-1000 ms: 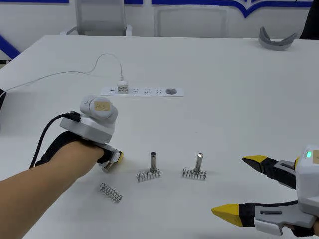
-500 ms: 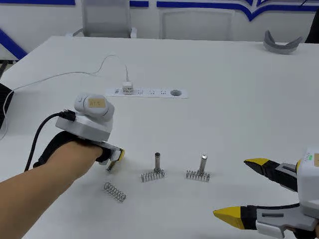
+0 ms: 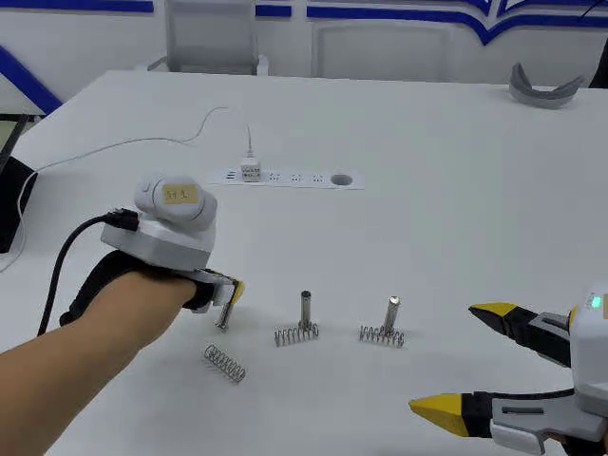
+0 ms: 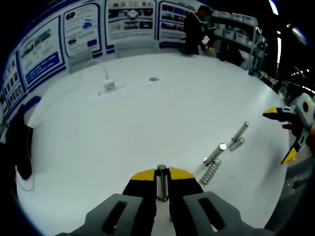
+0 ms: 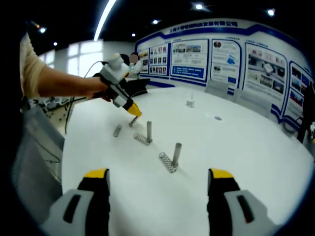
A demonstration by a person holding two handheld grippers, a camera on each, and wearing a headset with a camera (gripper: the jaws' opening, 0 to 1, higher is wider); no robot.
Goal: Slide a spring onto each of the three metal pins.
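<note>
Clamped on the shaft of one metal pin point(image 4: 161, 183), the jaws of the left gripper point(image 3: 231, 293) carry it tilted, its lower end at or just above the white table point(image 3: 427, 218); whether the tip touches, I cannot tell. The grip lies across the shaft, most likely so that the pin can be stood on end like its two fellows.

Just beside it, on the person's side, the loose spring point(image 3: 224, 364) lies flat, within easy reach once this pin stands. To the right the middle pin point(image 3: 306, 308) and the far pin point(image 3: 390, 313) stand upright and apart. Each has a coil at its foot, the middle spring point(image 3: 294, 334) and the far spring point(image 3: 382, 334). Both coils lie on their sides against the bases and do not look threaded over the shafts, so I judge that no pin is sleeved yet.

Well apart from the pins, low at the right, the right gripper point(image 3: 443, 358) hangs with its jaws spread wide and nothing between them, probably ready for a spring.

Farther back a power strip point(image 3: 285, 178) lies flat with a white plug point(image 3: 251, 171) in it, and a cable point(image 3: 123, 145) trails off to the left.
</note>
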